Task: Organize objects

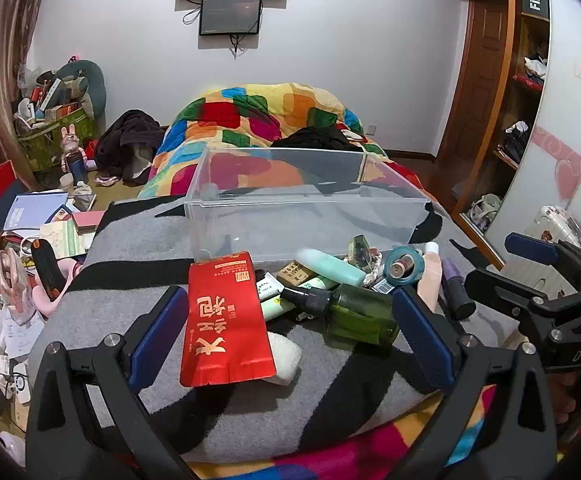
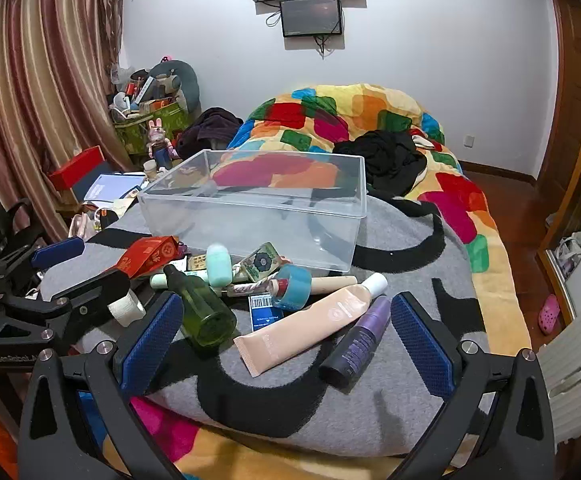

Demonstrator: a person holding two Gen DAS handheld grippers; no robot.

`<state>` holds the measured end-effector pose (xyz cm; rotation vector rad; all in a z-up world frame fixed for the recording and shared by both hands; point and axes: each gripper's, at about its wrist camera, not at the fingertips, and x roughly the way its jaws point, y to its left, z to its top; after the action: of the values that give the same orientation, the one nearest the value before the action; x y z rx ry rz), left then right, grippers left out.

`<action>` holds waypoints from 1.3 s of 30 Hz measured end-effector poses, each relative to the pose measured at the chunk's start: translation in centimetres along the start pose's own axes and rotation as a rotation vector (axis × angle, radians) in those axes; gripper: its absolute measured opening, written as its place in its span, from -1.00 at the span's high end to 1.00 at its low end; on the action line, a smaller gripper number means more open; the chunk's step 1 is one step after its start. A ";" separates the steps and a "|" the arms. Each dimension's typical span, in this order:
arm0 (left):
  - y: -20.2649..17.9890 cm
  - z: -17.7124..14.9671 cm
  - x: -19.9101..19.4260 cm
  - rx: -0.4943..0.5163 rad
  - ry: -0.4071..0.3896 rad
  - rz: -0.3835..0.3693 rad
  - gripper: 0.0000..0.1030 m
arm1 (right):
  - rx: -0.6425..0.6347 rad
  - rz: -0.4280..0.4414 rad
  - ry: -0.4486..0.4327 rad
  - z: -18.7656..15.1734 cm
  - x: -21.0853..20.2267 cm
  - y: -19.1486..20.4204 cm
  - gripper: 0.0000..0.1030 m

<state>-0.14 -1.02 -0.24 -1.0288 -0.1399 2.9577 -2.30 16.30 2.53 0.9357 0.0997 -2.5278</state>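
While both tools are held wide apart with nothing between their pads, the left gripper [image 1: 290, 328] is seen low in its frame over a red packet [image 1: 226, 320] and a green bottle [image 1: 360, 316]. The right gripper [image 2: 286, 340] is framed around a peach tube [image 2: 310, 320] and a purple bottle [image 2: 356, 344]. At frame centre a clear plastic bin [image 2: 250, 216] is seen on the grey blanket [image 2: 370, 400], just behind the pile.

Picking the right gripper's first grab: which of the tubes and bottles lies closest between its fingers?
The peach tube with the white cap, lying with the purple bottle between the open fingers; the green bottle lies farther left.
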 end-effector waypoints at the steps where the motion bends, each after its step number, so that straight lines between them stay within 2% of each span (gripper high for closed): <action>1: 0.0 0.0 0.0 0.001 0.000 -0.001 -1.00 | 0.000 0.002 0.000 0.0 0.0 0.0 -1.00; 39: -0.3 0.0 0.0 -0.004 -0.001 -0.023 -1.00 | 0.007 -0.004 0.011 -0.1 0.1 -0.2 -1.00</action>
<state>-0.10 -0.68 -0.20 -1.0190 -0.1563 2.9388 -2.41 16.46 2.40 0.9532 0.0963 -2.5279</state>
